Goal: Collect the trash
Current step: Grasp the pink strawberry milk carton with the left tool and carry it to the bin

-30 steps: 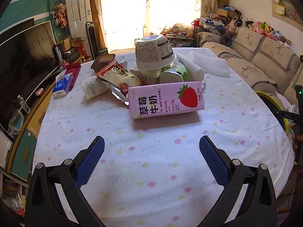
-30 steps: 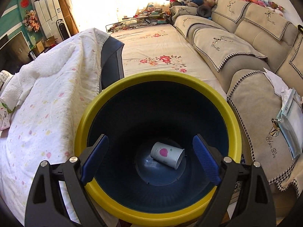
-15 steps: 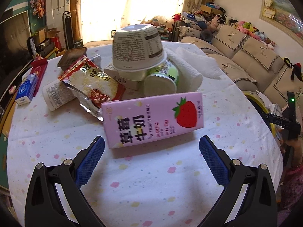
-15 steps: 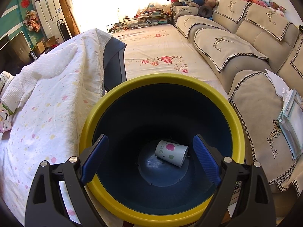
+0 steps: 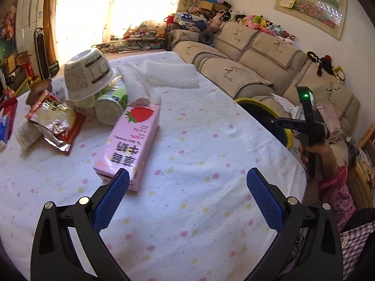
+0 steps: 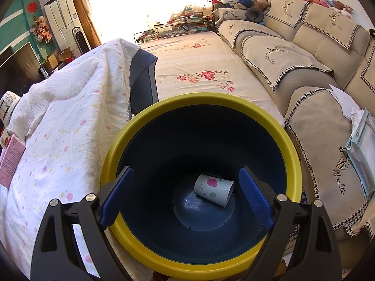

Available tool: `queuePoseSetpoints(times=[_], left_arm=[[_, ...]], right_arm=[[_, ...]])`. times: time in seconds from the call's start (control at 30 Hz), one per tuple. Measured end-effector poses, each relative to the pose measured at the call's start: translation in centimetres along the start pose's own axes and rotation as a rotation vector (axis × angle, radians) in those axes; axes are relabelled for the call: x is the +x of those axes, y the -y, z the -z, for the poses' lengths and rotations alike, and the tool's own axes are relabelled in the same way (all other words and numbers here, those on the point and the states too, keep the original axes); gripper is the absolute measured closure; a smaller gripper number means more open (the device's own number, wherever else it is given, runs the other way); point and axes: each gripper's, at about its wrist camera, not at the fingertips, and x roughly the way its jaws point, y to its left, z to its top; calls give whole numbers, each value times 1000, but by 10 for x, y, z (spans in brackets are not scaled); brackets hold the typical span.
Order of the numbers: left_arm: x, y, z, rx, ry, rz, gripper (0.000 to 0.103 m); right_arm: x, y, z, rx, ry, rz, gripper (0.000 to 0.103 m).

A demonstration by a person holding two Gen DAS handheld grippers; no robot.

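A pink strawberry milk carton (image 5: 131, 140) lies on the spotted tablecloth (image 5: 199, 140); its near end sits just behind the left fingertip of my open left gripper (image 5: 187, 178). Behind it are an upturned noodle bowl (image 5: 88, 75), a green-and-white cup (image 5: 110, 104), a red snack bag (image 5: 54, 121) and a rolled white towel (image 5: 138, 86). My right gripper (image 6: 186, 178) hangs open above the yellow-rimmed blue bin (image 6: 201, 103), with nothing between its fingers. A white paper cup (image 6: 214, 189) lies on its side at the bin's bottom. The carton's edge (image 6: 10, 159) shows at far left.
The bin (image 5: 260, 107) stands off the table's right edge beside a beige sofa (image 5: 269, 53). A hand in a pink sleeve (image 5: 332, 187) holds the right gripper's body there. A flowered mat (image 6: 199, 70) covers the floor behind the bin.
The left gripper has swung to the right, so the carton now lies at an angle by its left finger. In the bin the paper cup has rolled a little; the right gripper stays still.
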Motion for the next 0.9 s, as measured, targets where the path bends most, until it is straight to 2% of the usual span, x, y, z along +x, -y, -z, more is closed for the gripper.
queuePoseSetpoints(times=[0.07,0.23,0.47,0.53,0.67,0.73,0.9], left_arm=[[6,-10,-7,-3,-7,-50,4],[28,-38,-16,20,-35,-122,4],[54,-58,-21,30,-80,-138,5],[57,-58,-22,45,-84,-140,10],[67,-57,-25,55,-115,-151,29],[73,-58,-24,50,-137,-161,47],[67,-53,-20,47,-123,-141,54]], right_arm=[[1,1,0,3,0,-2,17],[5,3,2,9,-12,-9,17],[8,5,4,11,-24,-9,17],[10,5,5,16,-28,-11,17],[10,3,6,9,-30,-21,17],[9,2,6,5,-29,-28,17],[6,4,8,7,-25,-35,17]])
